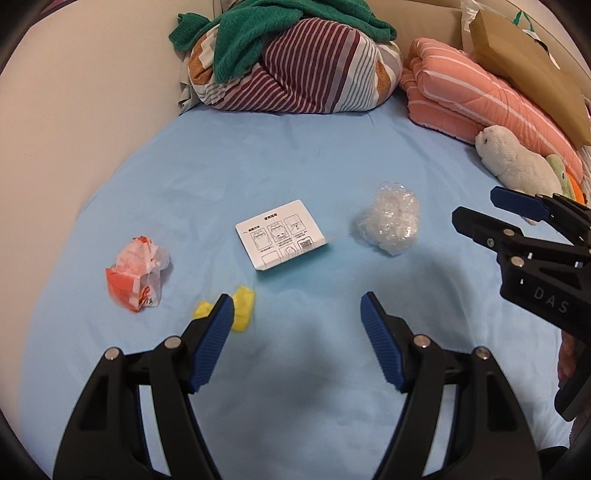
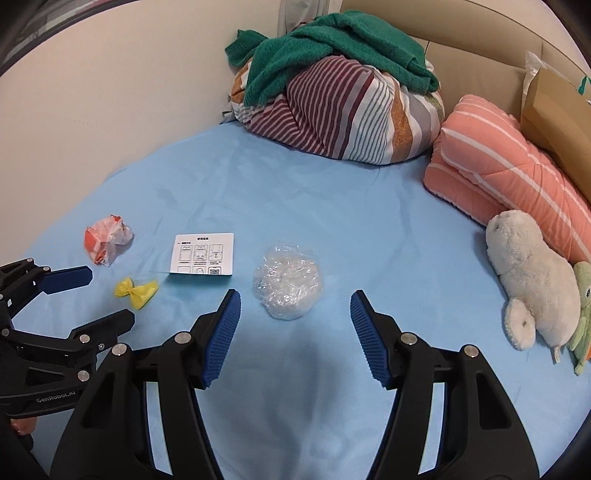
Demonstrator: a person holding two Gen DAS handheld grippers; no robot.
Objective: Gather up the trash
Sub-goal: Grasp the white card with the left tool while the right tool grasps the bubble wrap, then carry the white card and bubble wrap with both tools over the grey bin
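Several pieces of trash lie on the blue bedsheet (image 1: 295, 166). A crumpled orange-white wrapper (image 1: 137, 273) is at the left, a yellow scrap (image 1: 242, 308) is partly behind my left finger, a white instruction card (image 1: 282, 233) is in the middle, and a clear plastic wad (image 1: 389, 221) is at the right. My left gripper (image 1: 297, 306) is open and empty above the sheet. My right gripper (image 2: 295, 302) is open and empty just short of the plastic wad (image 2: 288, 286). The right wrist view also shows the card (image 2: 203, 254), yellow scrap (image 2: 136, 290) and wrapper (image 2: 107, 238).
A striped bundle (image 1: 295, 70) topped by a green towel (image 1: 266, 29) sits at the head of the bed. A folded pink quilt (image 2: 509, 162), a brown paper bag (image 1: 532, 70) and plush toys (image 2: 532, 280) line the right side. A beige wall (image 2: 110, 92) borders the left.
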